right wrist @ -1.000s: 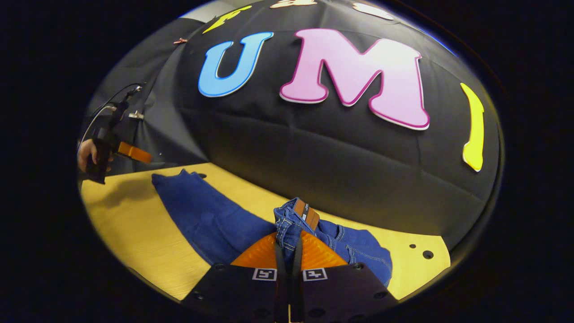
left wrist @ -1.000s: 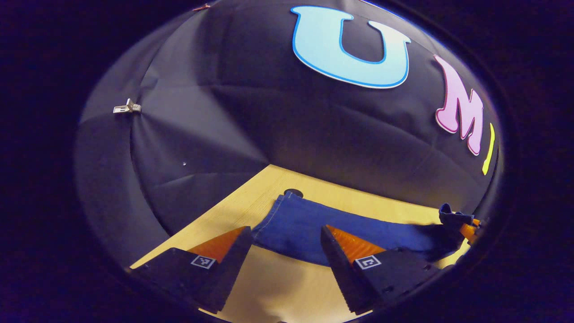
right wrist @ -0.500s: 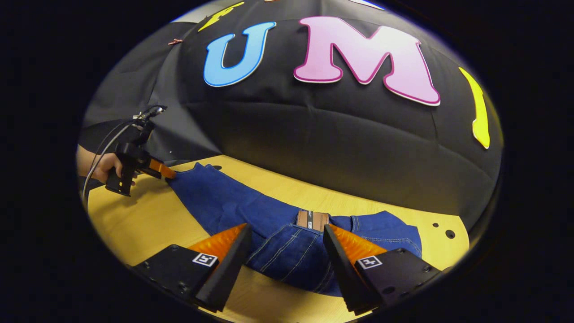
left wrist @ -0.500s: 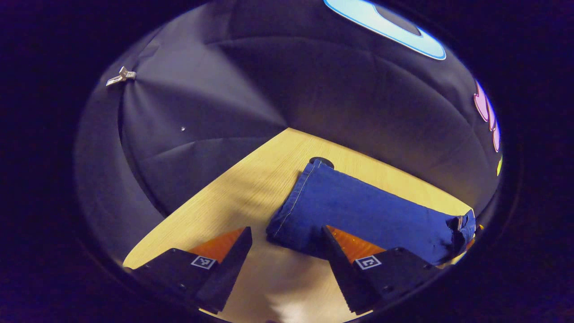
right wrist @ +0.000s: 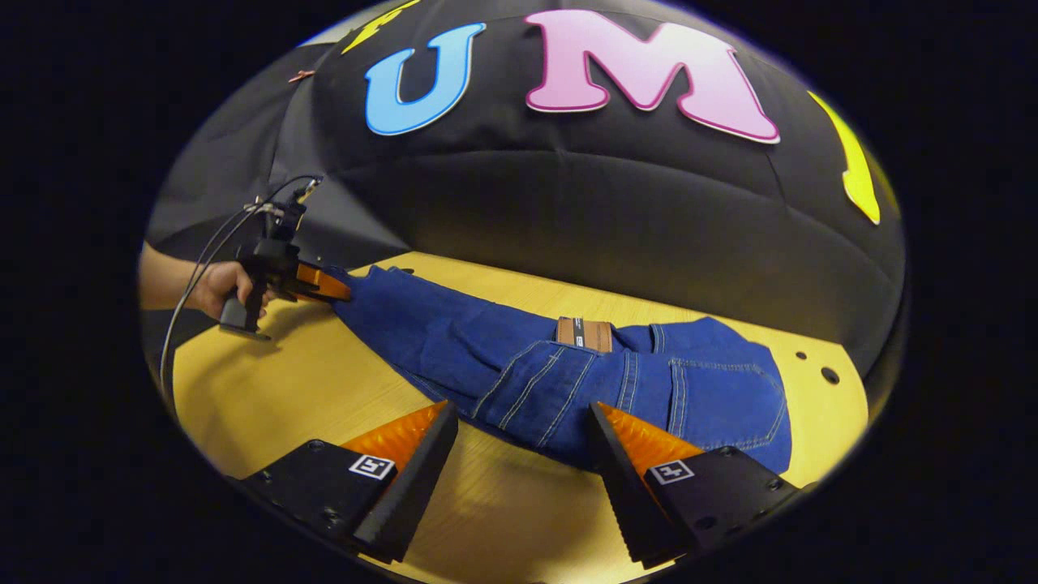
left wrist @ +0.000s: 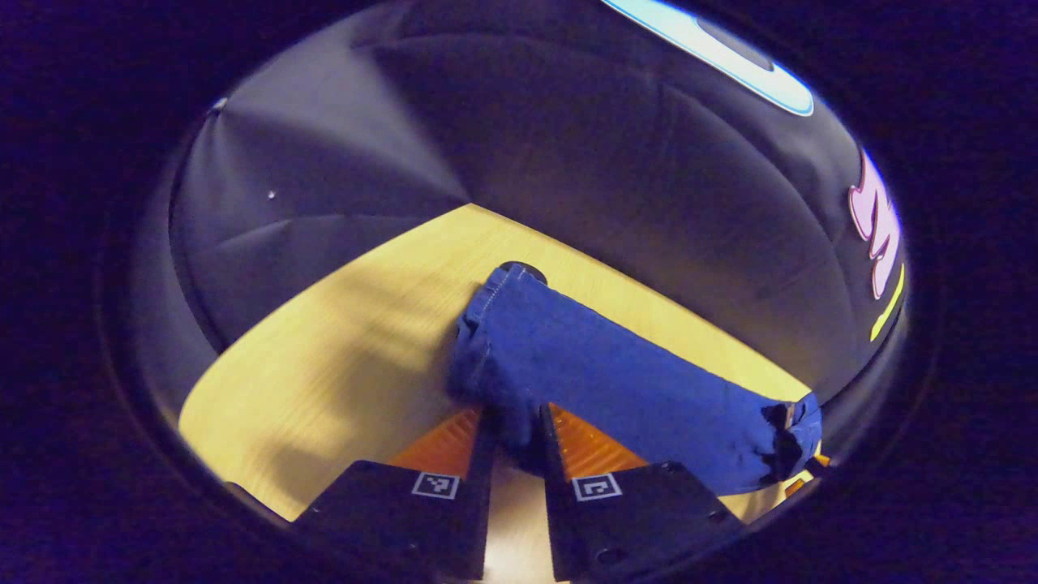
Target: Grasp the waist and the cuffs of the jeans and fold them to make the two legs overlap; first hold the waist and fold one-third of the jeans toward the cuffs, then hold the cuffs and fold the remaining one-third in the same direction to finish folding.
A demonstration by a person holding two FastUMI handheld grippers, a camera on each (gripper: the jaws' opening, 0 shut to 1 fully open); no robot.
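In the left gripper view, my left gripper (left wrist: 514, 434) has its fingers drawn close together, pinching the cuff end of the jeans (left wrist: 600, 381) between them. The jeans lie along the wooden table (left wrist: 340, 357). In the right gripper view, my right gripper (right wrist: 523, 454) stands wide apart and holds nothing; its fingers sit just in front of the waist (right wrist: 697, 389), which rests flat on the table. A hand (right wrist: 212, 285) grips the left gripper at the far cuff.
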